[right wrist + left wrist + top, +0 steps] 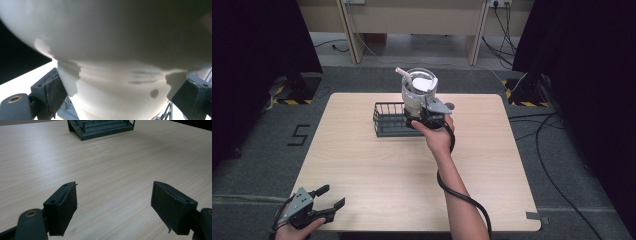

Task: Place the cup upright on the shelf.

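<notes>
We are gripping a white, glossy jar-like vessel (418, 90) with the right tool (428, 114), over the dark wire basket (388, 120) at the table's (362, 165) far side. Our left tool (331, 197) is resting released at the near left corner. We are seeing no readable writing on the vessel.

We see a pale wooden counter (377, 180) with a dark wire basket (390, 119) near its far middle. The right gripper (424, 112), held in the right hand (437, 136), is at the base of a white jug (418, 89) at the basket's right end; its grip is hidden. At the near left corner, the left gripper (331, 196) rests with fingers (322, 189) spread apart, holding nothing. A cable (462, 196) trails along the right forearm.
</notes>
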`<state>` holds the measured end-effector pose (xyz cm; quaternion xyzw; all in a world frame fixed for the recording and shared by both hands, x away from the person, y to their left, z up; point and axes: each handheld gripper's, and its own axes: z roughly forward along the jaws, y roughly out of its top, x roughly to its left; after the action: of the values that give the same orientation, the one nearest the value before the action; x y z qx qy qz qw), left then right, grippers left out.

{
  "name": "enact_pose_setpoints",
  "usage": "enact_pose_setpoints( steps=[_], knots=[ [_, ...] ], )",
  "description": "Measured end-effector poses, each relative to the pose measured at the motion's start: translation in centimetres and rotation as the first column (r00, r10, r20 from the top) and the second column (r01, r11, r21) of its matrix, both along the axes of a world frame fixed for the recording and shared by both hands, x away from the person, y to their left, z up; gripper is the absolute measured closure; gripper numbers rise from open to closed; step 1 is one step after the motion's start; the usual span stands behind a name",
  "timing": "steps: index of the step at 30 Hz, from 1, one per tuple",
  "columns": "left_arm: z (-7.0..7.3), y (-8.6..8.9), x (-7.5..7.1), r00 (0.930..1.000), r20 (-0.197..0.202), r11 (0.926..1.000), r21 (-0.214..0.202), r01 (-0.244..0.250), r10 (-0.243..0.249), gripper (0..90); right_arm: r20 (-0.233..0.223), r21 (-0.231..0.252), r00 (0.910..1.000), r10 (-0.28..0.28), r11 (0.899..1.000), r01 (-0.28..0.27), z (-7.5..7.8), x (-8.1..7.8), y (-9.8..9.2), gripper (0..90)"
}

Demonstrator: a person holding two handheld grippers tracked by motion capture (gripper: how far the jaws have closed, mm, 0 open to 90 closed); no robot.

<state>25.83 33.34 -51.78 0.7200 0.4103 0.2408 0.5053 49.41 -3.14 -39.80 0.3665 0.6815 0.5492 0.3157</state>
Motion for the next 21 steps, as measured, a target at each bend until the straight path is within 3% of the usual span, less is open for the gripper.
enact_pose_setpoints(
  steps=[21],
  knots=[
    [-0.1,0.1,0.1,1.0000,-0.004,1.0000,-0.003,-0.002,0.002,20.7,-0.028,-0.005,0.9992,-0.030,1.000,0.029,0.2,4.0,1.6,10.6]
  ],
)
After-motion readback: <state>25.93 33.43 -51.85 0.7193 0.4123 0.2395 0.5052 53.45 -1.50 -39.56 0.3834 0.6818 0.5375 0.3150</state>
